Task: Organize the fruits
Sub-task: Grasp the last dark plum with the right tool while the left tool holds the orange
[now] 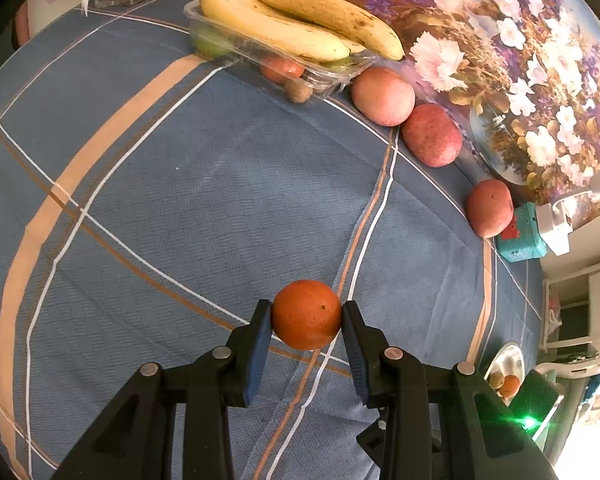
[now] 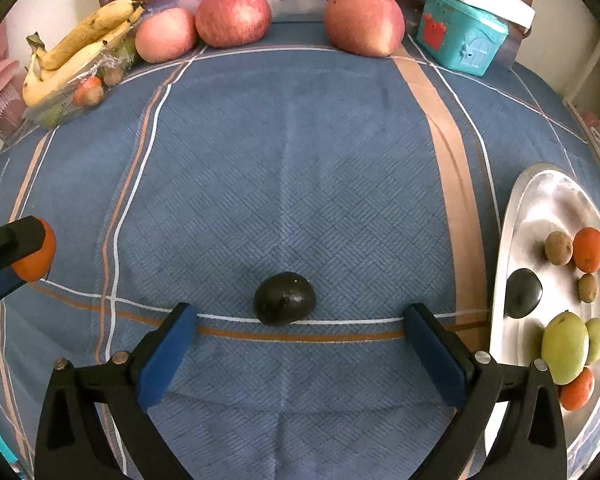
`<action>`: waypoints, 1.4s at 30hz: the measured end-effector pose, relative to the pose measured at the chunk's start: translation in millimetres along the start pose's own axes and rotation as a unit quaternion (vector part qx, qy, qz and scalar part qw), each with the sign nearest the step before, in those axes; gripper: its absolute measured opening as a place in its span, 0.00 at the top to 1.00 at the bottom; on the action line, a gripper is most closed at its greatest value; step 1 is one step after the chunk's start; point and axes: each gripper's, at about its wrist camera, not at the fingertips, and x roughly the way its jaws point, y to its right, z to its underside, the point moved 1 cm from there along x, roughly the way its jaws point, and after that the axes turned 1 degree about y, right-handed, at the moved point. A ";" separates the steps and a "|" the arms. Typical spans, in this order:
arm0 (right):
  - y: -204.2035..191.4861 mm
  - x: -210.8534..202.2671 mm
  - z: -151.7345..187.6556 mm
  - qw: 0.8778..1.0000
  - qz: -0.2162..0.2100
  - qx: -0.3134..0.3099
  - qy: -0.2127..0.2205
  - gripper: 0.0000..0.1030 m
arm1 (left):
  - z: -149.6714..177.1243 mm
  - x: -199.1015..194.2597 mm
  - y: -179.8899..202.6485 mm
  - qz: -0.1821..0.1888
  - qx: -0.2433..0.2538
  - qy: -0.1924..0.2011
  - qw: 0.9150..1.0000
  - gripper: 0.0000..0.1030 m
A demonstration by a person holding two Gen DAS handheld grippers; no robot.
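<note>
My left gripper [image 1: 306,316] is shut on an orange [image 1: 307,314], its blue pads pressed on both sides, above the blue checked cloth. The same orange [image 2: 36,254] and left gripper show at the left edge of the right wrist view. My right gripper [image 2: 300,316] stands wide open just above the cloth, with a dark avocado [image 2: 284,298] lying on the cloth just beyond its fingertips. A silver oval tray [image 2: 540,200] at the right holds oranges, kiwis, a dark avocado [image 2: 523,293] and green fruits [image 2: 566,346].
Three red apples [image 2: 232,18] line the far edge of the cloth. A clear plastic box [image 1: 268,56] with bananas [image 1: 284,20] and small fruits sits at the far left. A teal toy house [image 2: 460,32] stands at the far right, before a floral picture [image 1: 520,40].
</note>
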 end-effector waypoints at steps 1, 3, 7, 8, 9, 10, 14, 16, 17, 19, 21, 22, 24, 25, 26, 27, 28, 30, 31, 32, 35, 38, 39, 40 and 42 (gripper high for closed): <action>0.9 -3.0 4.0 1.000 0.000 0.000 0.007 0.00 | -0.2 0.2 0.3 0.000 0.001 0.000 1.000 0.64; -0.4 -6.0 13.4 1.000 0.000 -0.002 0.022 0.00 | -0.3 0.5 0.7 0.000 0.001 0.000 1.000 0.64; -0.1 -9.8 22.1 0.999 -0.001 -0.004 0.033 0.00 | 0.5 0.2 0.8 0.000 0.001 0.000 1.000 0.64; -0.4 -10.1 21.4 1.000 -0.001 -0.004 0.025 0.00 | 0.2 0.3 1.2 0.001 0.002 0.000 1.000 0.64; -0.4 -10.0 19.8 1.000 -0.002 -0.006 0.012 0.00 | 0.1 0.2 1.9 0.001 0.002 0.000 1.000 0.64; -0.1 -9.5 16.5 1.000 -0.003 -0.008 0.000 0.00 | -0.6 0.4 1.7 0.001 0.004 0.000 1.000 0.64; 0.5 -12.3 10.5 0.999 -0.011 -0.016 -0.042 0.00 | -0.8 0.3 2.1 0.004 0.007 -0.001 1.000 0.64; 2.5 -21.2 10.1 1.000 -0.016 -0.003 -0.027 0.00 | -1.0 0.4 2.2 0.006 0.008 -0.002 1.000 0.64; 3.5 -24.9 9.1 1.000 -0.015 -0.001 -0.022 0.00 | -1.3 0.2 2.3 0.007 0.009 -0.002 1.000 0.64; 6.3 -35.5 6.1 1.000 -0.012 0.006 -0.008 0.00 | -2.2 -0.3 1.8 0.008 0.011 -0.002 1.000 0.64; 7.5 -44.2 4.2 1.000 -0.016 0.015 0.007 0.00 | -2.4 -0.7 1.4 0.008 0.010 -0.002 1.000 0.64; 7.4 -49.2 4.6 1.000 -0.016 0.020 0.015 0.00 | -2.4 -0.7 1.2 0.009 0.010 -0.002 1.000 0.64; 5.4 -51.6 3.8 0.999 -0.013 0.023 0.018 0.01 | -2.3 -0.6 1.2 0.009 0.010 -0.003 1.000 0.64; 5.7 -52.2 4.8 1.000 -0.012 0.022 0.017 0.02 | -2.3 -0.7 1.1 0.009 0.010 -0.003 1.000 0.64; 4.8 -54.1 3.0 1.000 -0.010 0.021 0.017 0.07 | -2.2 -0.6 1.1 0.009 0.010 -0.003 1.000 0.64; 3.4 -53.8 4.4 1.000 -0.010 0.016 0.015 0.12 | -1.9 -0.6 1.1 0.008 0.011 -0.003 1.000 0.64; 3.4 -50.9 0.5 1.000 -0.013 0.011 0.009 0.23 | -2.0 -0.4 1.0 0.008 0.011 -0.003 1.000 0.64; 1.2 -44.1 2.6 1.000 -0.021 0.007 -0.009 0.35 | -2.6 0.0 1.1 0.008 0.013 -0.003 1.000 0.64; 2.1 -40.1 3.2 1.000 -0.022 0.007 -0.016 0.40 | -2.5 0.2 1.2 0.007 0.013 -0.003 1.000 0.64; 0.4 -36.4 3.1 1.000 -0.019 0.006 -0.019 0.46 | -2.6 0.5 1.2 0.007 0.013 -0.003 1.000 0.64; 2.0 -31.0 0.3 1.000 -0.018 0.001 -0.022 0.66 | -2.3 0.8 1.4 0.007 0.012 -0.003 1.000 0.64; 1.3 -33.3 -0.2 0.999 -0.029 0.004 -0.018 0.74 | -1.5 1.0 1.7 0.007 0.012 -0.002 1.000 0.64; 0.9 -34.2 -0.5 0.999 -0.029 0.003 -0.018 0.74 | -1.5 1.0 1.8 0.007 0.012 -0.002 1.000 0.64; 0.5 -35.6 -1.1 0.999 -0.030 0.001 -0.016 0.74 | -1.7 0.8 1.7 0.007 0.012 -0.002 1.000 0.64; -0.1 -39.5 -3.2 0.999 -0.033 0.002 -0.013 0.74 | -1.6 0.6 1.8 0.007 0.013 -0.001 1.000 0.64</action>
